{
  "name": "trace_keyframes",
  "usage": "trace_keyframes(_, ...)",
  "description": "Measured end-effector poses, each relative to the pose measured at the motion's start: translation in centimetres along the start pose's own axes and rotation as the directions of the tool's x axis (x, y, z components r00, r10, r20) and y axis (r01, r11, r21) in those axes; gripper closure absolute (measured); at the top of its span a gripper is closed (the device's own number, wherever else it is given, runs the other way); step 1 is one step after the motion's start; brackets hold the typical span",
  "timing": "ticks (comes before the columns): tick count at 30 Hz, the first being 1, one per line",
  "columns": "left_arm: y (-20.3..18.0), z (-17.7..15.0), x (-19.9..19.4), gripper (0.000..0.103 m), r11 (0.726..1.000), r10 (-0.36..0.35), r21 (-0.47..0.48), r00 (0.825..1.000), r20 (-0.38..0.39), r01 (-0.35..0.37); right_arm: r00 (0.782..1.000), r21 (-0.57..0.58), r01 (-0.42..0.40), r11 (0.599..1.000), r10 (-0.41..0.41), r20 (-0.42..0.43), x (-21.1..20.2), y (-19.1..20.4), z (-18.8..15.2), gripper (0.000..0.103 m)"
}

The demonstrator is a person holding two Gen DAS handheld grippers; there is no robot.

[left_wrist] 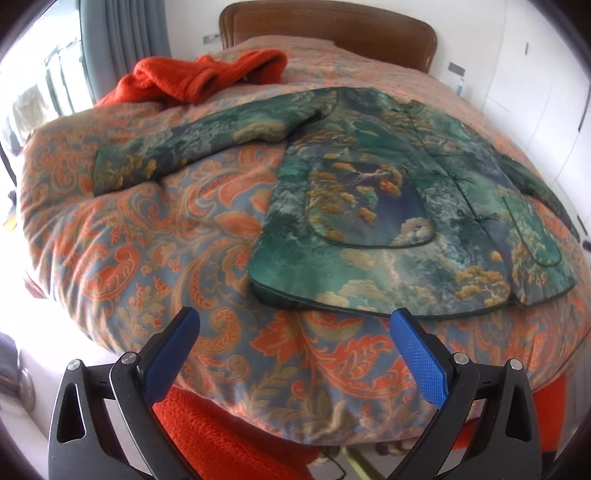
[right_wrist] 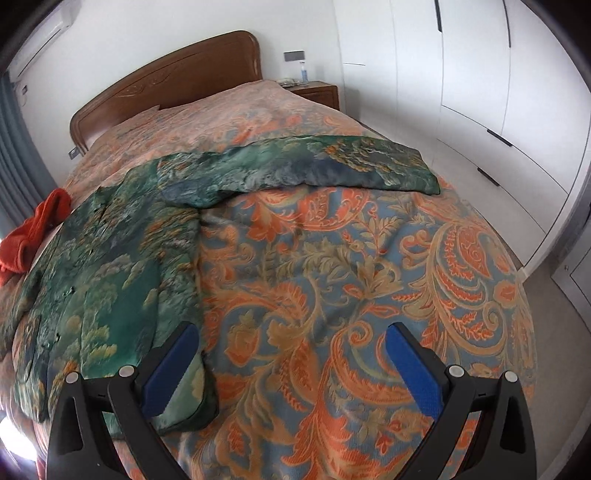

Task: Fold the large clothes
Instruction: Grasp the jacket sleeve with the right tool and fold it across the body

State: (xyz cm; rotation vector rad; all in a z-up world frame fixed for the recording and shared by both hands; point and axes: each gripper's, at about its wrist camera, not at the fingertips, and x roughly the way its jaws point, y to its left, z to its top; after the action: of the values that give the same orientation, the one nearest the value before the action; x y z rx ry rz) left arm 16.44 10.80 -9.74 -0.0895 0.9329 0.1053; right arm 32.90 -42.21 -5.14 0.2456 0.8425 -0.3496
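A green patterned jacket (left_wrist: 388,206) is laid flat on the bed's paisley quilt (left_wrist: 166,236), front side up, with both sleeves spread outward. The left gripper (left_wrist: 295,321) is held with its blue fingers (left_wrist: 419,360) spread wide and empty, the jacket's hem lying just beyond the fingertips. The right gripper (right_wrist: 291,338) is likewise wide open and grips nothing (its left finger (right_wrist: 171,369) overlaps the jacket's corner in view, contact cannot be told), while an orange garment (left_wrist: 195,77) is seen far beyond the fingers, near the headboard (left_wrist: 325,29).

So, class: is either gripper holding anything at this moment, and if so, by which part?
Nothing is held. The left gripper and right gripper are both open above the bedspread, apart from the green jacket lying spread out.
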Motion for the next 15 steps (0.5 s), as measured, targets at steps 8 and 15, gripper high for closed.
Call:
trace_keyframes(8,-1.2,0.5,-1.3,0.0,1.0,0.025,-0.017,1.0,0.016,-0.025,0.973,0.236,-0.231,0.944,0.223,0.06,5.1,-4.1,5.8,0.0)
trace_keyframes(15,-1.6,-0.1,-0.8,0.0,0.998,0.054,-0.035,0.998,-0.028,-0.055,0.941,0.616,-0.329,0.716,0.304,0.15,11.9,-10.8,8.4,0.0)
